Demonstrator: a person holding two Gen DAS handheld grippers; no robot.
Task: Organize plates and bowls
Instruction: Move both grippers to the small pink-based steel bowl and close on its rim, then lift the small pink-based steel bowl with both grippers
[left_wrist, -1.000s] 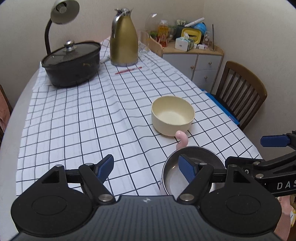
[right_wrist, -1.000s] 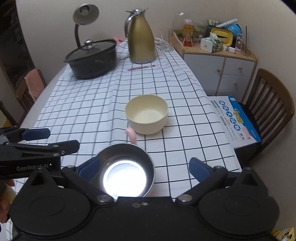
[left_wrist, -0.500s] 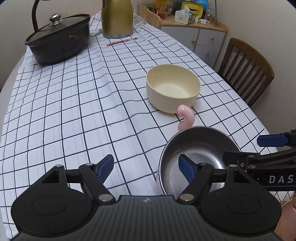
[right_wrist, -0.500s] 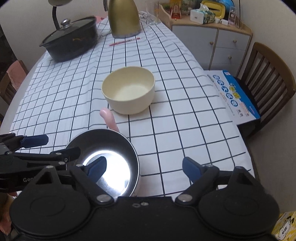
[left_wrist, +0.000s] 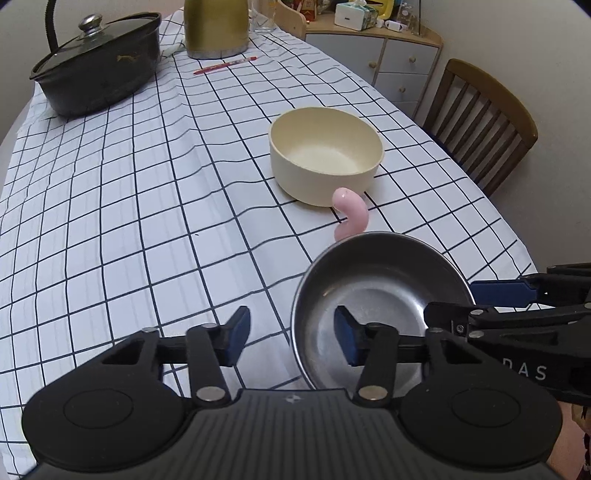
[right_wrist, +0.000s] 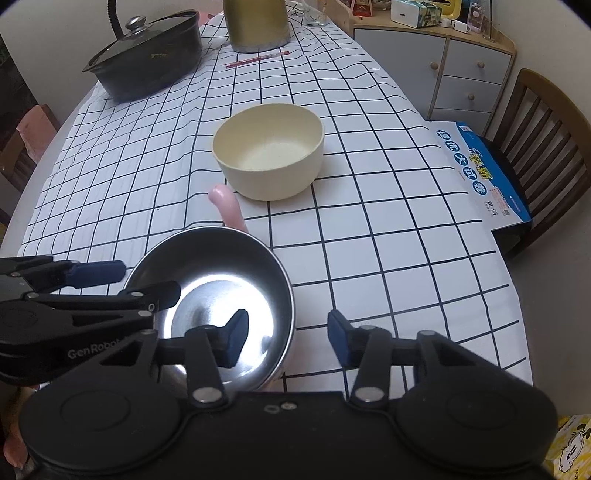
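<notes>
A steel bowl (left_wrist: 373, 291) with a pink curved handle (left_wrist: 351, 216) sits at the near edge of the checked tablecloth; it also shows in the right wrist view (right_wrist: 218, 291). A cream bowl (left_wrist: 325, 153) stands just beyond it, also in the right wrist view (right_wrist: 269, 149). My left gripper (left_wrist: 291, 341) is open and straddles the steel bowl's left rim, one fingertip inside. My right gripper (right_wrist: 286, 341) is open and straddles its right rim, one fingertip inside. Neither has closed on the rim.
A black lidded pot (left_wrist: 99, 77) and a gold jug (left_wrist: 216, 29) stand at the far end, with a red pen (left_wrist: 225, 65) beside them. A wooden chair (right_wrist: 546, 147) holding a blue box (right_wrist: 484, 173) stands to the right, by a grey cabinet (right_wrist: 436, 70).
Both grippers have moved forward and down over the steel bowl, and their jaws have narrowed somewhat. Each now has one fingertip inside the bowl. The bowls have not moved.
</notes>
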